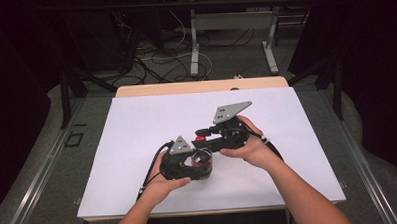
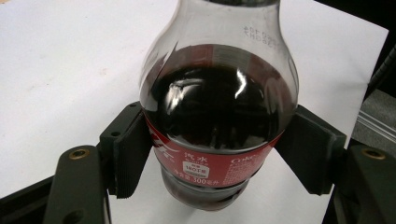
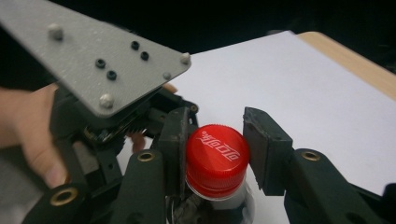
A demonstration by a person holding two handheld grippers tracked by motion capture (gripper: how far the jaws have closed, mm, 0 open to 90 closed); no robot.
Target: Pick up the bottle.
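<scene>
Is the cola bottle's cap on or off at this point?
On. The red cap sits on the neck of the bottle, between the jaws of the right gripper. How tightly it is screwed, I cannot tell.

In the left gripper view the bottle loses its neck and cap to the top edge, and the small print on its red label is too fine to read. In the high view the bottle sits mostly hidden behind the left gripper, and the person's forearms run off the bottom edge.
</scene>
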